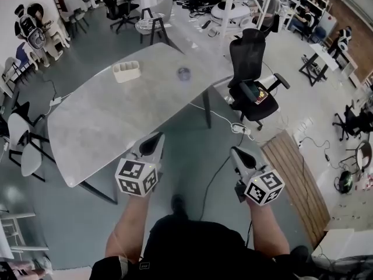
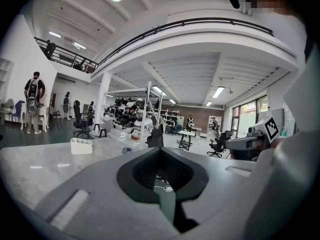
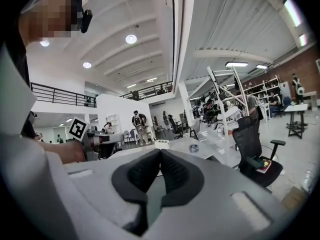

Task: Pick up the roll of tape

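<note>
Tape roll (image 1: pixel 184 73) lies small, blurry on table (image 1: pixel 105 121); left claw (image 1: pixel 155 139) and right claw (image 1: pixel 236 153) closed, empty.

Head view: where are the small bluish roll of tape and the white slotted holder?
Small bluish roll of tape (image 1: pixel 184 73), head view, its middle.
White slotted holder (image 1: pixel 127 74), head view, its side wall.

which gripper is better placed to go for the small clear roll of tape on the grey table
Left, slightly. The left gripper is over the grey table's near edge, nearer the small clear roll of tape; the right gripper hangs over the floor beside it. Both are shut and empty.
</note>
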Available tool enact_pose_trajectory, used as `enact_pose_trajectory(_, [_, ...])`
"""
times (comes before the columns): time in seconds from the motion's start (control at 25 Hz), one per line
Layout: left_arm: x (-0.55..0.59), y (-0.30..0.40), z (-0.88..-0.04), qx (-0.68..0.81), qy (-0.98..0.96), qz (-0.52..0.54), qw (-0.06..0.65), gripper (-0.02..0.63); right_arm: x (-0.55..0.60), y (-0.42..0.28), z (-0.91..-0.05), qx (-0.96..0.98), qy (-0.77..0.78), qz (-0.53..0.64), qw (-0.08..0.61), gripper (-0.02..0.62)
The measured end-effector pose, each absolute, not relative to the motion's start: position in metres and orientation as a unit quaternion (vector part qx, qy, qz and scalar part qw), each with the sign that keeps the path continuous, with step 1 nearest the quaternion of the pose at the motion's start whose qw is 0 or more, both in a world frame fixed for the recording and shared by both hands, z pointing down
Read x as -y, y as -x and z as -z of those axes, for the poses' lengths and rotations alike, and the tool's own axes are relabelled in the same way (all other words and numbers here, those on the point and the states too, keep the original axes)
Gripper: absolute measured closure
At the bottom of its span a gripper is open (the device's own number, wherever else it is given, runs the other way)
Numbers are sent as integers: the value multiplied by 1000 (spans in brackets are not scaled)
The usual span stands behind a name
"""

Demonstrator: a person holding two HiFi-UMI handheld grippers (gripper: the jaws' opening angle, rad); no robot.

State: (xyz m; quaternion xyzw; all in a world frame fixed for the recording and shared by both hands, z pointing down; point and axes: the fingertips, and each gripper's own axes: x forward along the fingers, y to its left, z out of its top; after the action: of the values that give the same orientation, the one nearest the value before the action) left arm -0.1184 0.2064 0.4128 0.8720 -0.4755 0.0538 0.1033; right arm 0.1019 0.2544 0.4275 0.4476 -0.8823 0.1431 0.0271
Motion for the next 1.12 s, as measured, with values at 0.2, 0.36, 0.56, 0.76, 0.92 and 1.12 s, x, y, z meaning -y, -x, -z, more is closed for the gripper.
enact_pose_trajectory(0.2, [-169,141,-415,467,-876,-51,106,597,-212,-76,-427,879,-452,-145,42,592])
enact_pose_trajectory(0.36, [-152,155,-420,462,-878,-52,114,597,-188,-60,-423,879,-453,-144,44,592])
enact_pose_trajectory(0.56, [-131,166,-426,462,-877,-57,118,597,-163,-64,-424,870,-470,-147,35,592])
enact_pose_trajectory(0.76, [-105,157,-428,462,-876,-74,122,597,-127,-96,-426,854,-493,-164,19,592])
enact_pose_trajectory(0.92, [-74,150,-434,466,-872,-85,125,597,-89,-107,-435,854,-490,-175,10,592])
enact_pose_trajectory(1.12, [-19,136,-441,482,-862,-93,126,597,-24,-121,-453,860,-475,-187,4,592])
